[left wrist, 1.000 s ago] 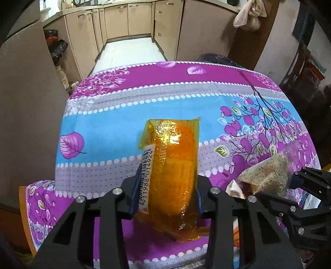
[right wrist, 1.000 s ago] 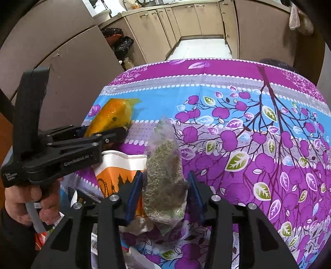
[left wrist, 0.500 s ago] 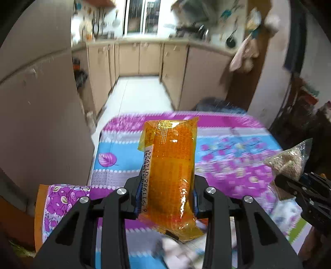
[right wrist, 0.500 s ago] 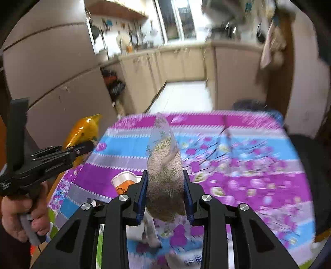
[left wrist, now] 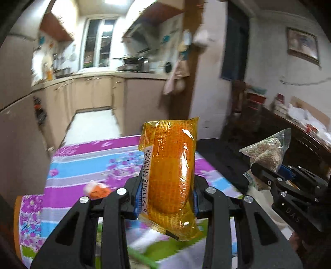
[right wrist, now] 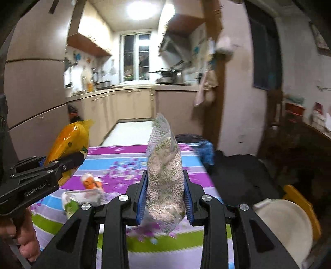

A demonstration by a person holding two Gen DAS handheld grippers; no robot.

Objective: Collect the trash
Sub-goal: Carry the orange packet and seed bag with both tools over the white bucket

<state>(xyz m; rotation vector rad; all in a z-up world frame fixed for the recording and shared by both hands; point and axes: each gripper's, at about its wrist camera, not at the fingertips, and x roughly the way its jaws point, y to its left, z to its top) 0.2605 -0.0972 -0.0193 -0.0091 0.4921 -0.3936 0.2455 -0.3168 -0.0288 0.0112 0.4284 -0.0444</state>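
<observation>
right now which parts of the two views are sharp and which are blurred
Left wrist view: the orange packet is sharp with glare streaks; tablecloth smeared. Right wrist view: the grain bag is sharp, the tablecloth and white plate soft, ceiling light blown out.

Left wrist: looks forward over the table (left wrist: 93, 163) toward the kitchen.
Right wrist: just beside it, same heading.
Shared: table (right wrist: 124, 163), kitchen, each other's gripper.
</observation>
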